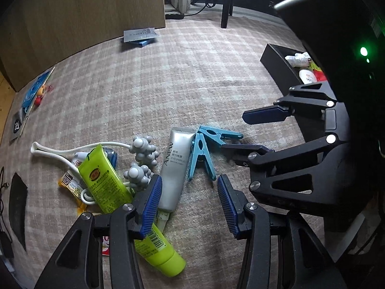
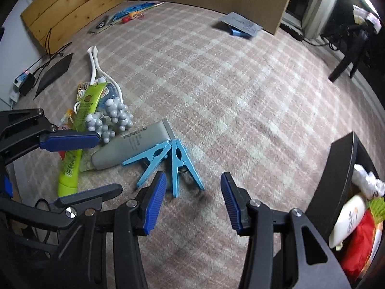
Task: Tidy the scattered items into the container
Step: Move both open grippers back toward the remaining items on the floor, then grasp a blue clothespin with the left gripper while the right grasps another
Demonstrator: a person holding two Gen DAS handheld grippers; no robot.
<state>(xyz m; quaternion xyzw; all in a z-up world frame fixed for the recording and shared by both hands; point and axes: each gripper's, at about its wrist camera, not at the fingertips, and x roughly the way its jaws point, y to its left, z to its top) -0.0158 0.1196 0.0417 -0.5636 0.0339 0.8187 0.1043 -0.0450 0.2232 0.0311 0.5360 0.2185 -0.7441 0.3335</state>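
A pile of items lies on the checked carpet: a silver ANEW tube (image 1: 173, 168) (image 2: 127, 148), two blue clothes pegs (image 1: 202, 154) (image 2: 168, 163), a lime green tube (image 1: 108, 187) (image 2: 79, 130), a grey ball massager (image 1: 142, 161) (image 2: 110, 118) with white handle, and small packets. My left gripper (image 1: 190, 204) is open and empty just before the silver tube and pegs. My right gripper (image 2: 193, 200) is open and empty beside the pegs; it shows in the left wrist view (image 1: 245, 132). The black container (image 1: 281, 65) (image 2: 336, 175) at right holds a white bottle, a red item and white cloth.
A wooden panel (image 1: 84, 12) stands at the back, with a booklet (image 1: 139, 36) (image 2: 240, 26) on the carpet before it. A blue package and small toys (image 1: 36, 91) (image 2: 127, 16) lie at far left. A black wedge (image 1: 18, 204) and cables (image 2: 36, 72) lie at the carpet's left edge. A table leg (image 1: 225, 14) stands behind.
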